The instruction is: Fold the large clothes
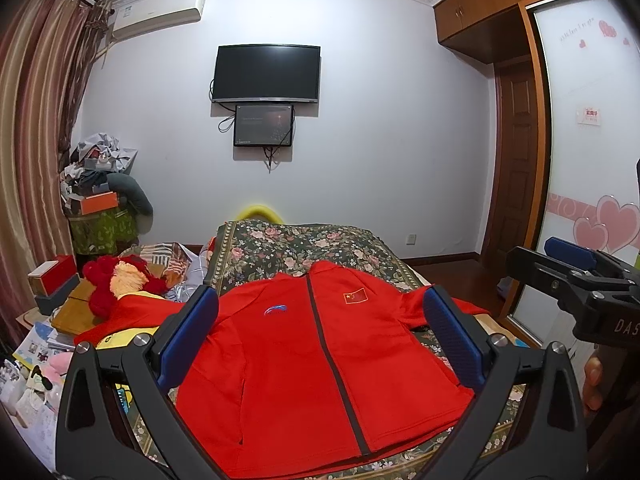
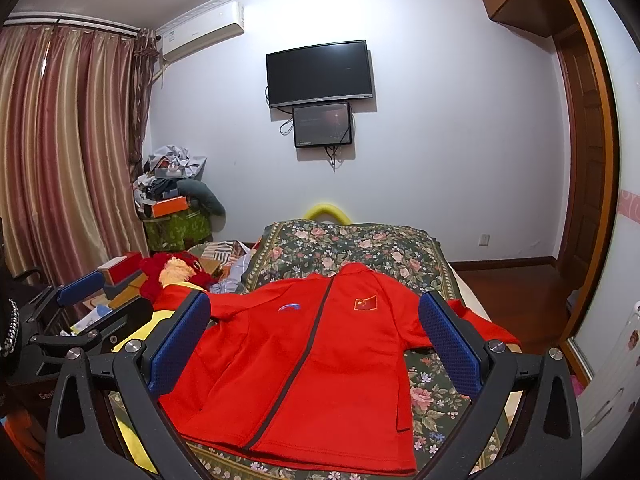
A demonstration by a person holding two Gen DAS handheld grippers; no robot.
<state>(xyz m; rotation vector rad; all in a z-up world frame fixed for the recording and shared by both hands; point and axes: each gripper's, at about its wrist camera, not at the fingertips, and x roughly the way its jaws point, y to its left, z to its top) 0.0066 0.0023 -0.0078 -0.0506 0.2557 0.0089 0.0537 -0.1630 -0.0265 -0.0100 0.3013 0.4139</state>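
Left gripper (image 1: 320, 332) and right gripper (image 2: 314, 332) both spread wide, blue pads bare, nothing held, poised above the bed. Red jacket (image 1: 304, 364) lying flat and zipped on the floral bedspread (image 2: 360, 248), framed between each pair of jaws, sleeves reaching past them. Beyond the jaws, wall-mounted television (image 1: 267, 73).

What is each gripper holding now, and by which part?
Nothing is held. The left gripper and the right gripper are both open above the red jacket, which lies flat on the bed.
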